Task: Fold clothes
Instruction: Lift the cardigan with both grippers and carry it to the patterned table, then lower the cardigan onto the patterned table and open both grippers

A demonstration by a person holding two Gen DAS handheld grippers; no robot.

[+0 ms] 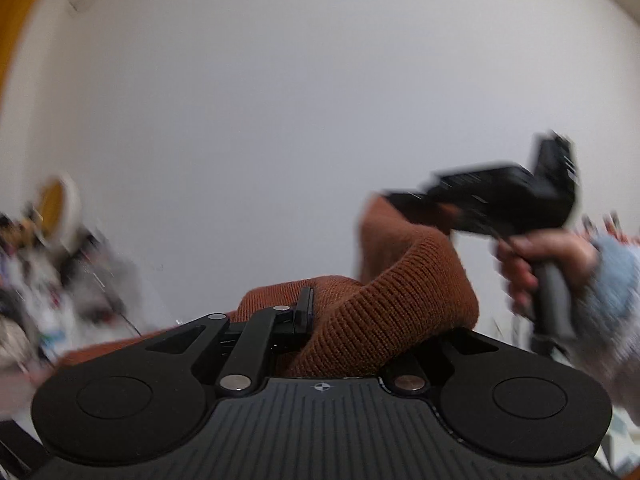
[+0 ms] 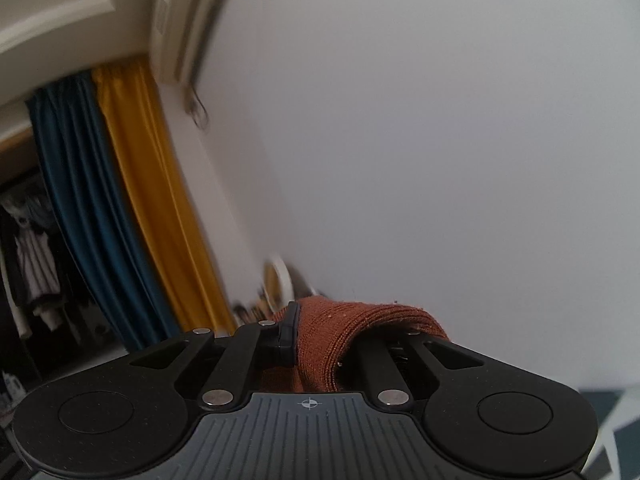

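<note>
Nearest to you, your left gripper (image 1: 320, 316) is pinching a thick fold of the rust-brown knitted garment (image 1: 400, 300); the ribbed cloth bunches between its fingers and spills over the right one. Your right gripper (image 2: 320, 332) is likewise clamped on the same knit, the fabric draping over its right finger so that only the left fingertip (image 2: 290, 332) shows plainly.

A little farther, in the left wrist view, your right hand (image 1: 536, 268) in a pale blue sleeve (image 1: 616, 272) grips the handle of the right gripper, which stands higher and to the right with the garment running up to it. So the cloth is held in the air between both tools, well clear of any surface that shows; both cameras look upward at the white wall (image 1: 320, 100).

Farther still, to the left, hang the yellow curtain (image 2: 152, 184) and the blue curtain (image 2: 80, 200), with cluttered items below, too blurred to name.

You seem to be mid-lift: either shaking the garment out to spread it, or carrying an edge over to make a fold. The blur cannot settle which. Whichever it is, keep both pinches firm and even, since this heavy knit will sag and slip if one side loosens.
</note>
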